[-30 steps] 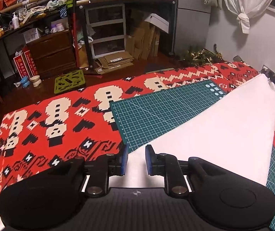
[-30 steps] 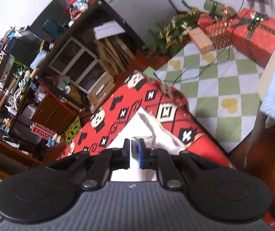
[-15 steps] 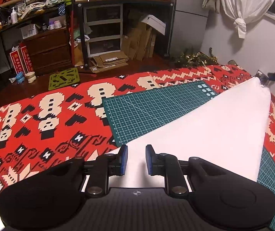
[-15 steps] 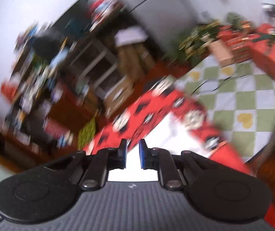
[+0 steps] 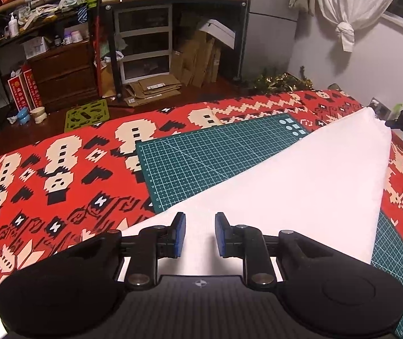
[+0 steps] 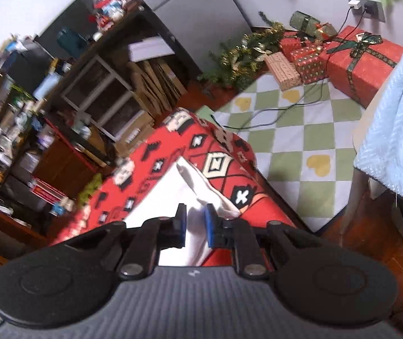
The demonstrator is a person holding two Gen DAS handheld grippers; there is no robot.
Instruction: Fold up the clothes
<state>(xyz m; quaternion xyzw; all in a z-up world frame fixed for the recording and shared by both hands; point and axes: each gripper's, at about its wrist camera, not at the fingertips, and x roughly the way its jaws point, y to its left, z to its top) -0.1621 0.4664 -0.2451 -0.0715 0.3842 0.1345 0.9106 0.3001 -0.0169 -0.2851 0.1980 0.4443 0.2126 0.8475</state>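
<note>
One white garment (image 5: 300,186), one green cutting mat (image 5: 201,163), two claws, perhaps four wrapped gifts (image 6: 309,62).

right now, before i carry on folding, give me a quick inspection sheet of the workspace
surface: red patterned cover with a green cutting mat on it
job's things: white cloth, stretched between both tools above the mat
clutter: nothing seen on the cover
grippers: left tool jaws opening slightly, cloth between them, grip unclear; right tool closing on a bunched cloth corner
cables: black cable across the checkered rug towards a wall socket
surroundings: crowded shelves, flattened cardboard, wrapped gifts, blue blanket
</note>
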